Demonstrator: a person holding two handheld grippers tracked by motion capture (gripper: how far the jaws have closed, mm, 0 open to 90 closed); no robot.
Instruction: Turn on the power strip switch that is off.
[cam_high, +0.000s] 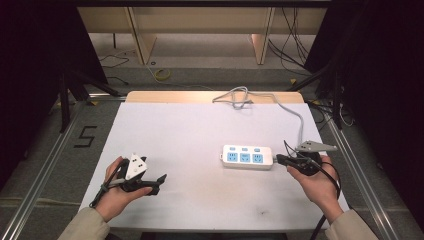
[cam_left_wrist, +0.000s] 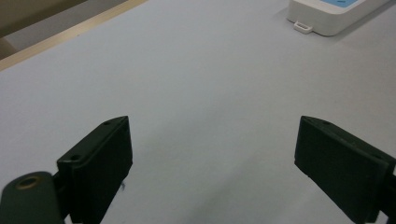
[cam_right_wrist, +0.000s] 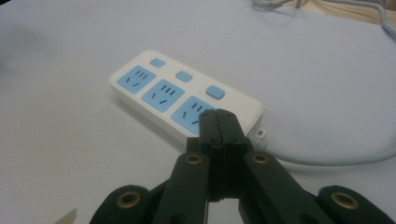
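- Right gripper (cam_high: 279, 160): we see its jaws pressed together w/ nothing between them, tips just beside the right end of the strip (cam_high: 247, 157), where the cord (cam_high: 300, 120) leaves it.
- In the right gripper view, the same gripper (cam_right_wrist: 218, 116) has its closed tips over the strip (cam_right_wrist: 182, 93) corner near the third socket; can't tell if they touch it.
- Strip: white, 3 blue sockets, 3 blue switches, nothing plugged in. It lies flat on the table (cam_high: 190, 125), right of centre; cord runs back to a loose coil at the far edge.
- Right hand (cam_high: 316, 182) comes in from bottom right, gripper roughly level, pointing left at the strip.
- Left gripper (cam_high: 159, 181): jaws spread wide, nothing between them. Left hand (cam_high: 117, 192) sits low at the near left of the table, well apart from the strip, gripper pointing right.
- Left gripper view: the left gripper (cam_left_wrist: 212, 158) looks over bare table, w/ the strip (cam_left_wrist: 336, 16) at top right.
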